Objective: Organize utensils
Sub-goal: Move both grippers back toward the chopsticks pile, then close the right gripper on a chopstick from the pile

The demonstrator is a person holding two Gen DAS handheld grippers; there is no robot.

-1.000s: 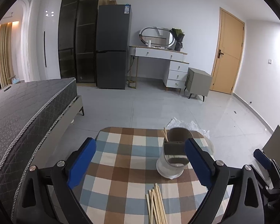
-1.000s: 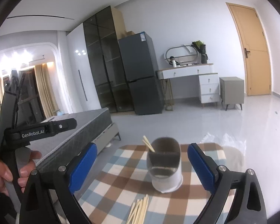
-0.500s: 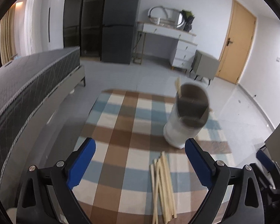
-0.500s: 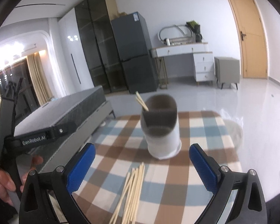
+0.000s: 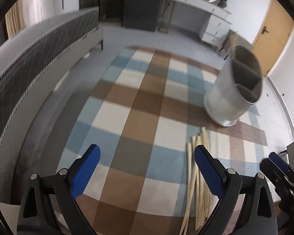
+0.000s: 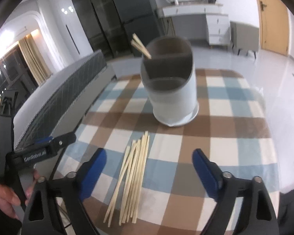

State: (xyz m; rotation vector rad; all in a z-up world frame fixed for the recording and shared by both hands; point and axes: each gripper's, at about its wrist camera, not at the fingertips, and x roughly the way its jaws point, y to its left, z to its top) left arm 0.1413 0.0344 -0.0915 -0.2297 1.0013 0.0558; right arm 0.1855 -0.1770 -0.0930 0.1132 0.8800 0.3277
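A white utensil holder (image 6: 171, 84) with dark divided compartments stands on the checked tablecloth (image 6: 235, 117); two chopsticks (image 6: 140, 46) stick out of its back compartment. It also shows in the left wrist view (image 5: 235, 90). A bundle of several loose wooden chopsticks (image 6: 132, 170) lies on the cloth in front of it, also seen in the left wrist view (image 5: 198, 178). My right gripper (image 6: 149, 160) is open and empty, hovering just above the bundle. My left gripper (image 5: 145, 156) is open and empty, left of the bundle.
A grey bed (image 5: 29, 54) runs close along the table's left side. The round table edge (image 6: 272, 156) drops to a tiled floor on the right. A fridge (image 6: 135, 15), dresser (image 6: 205, 21) and door (image 6: 272, 15) stand far behind.
Both grippers have tilted down and moved in over the table. The holder and chopstick bundle now appear larger and closer. Both stay open.
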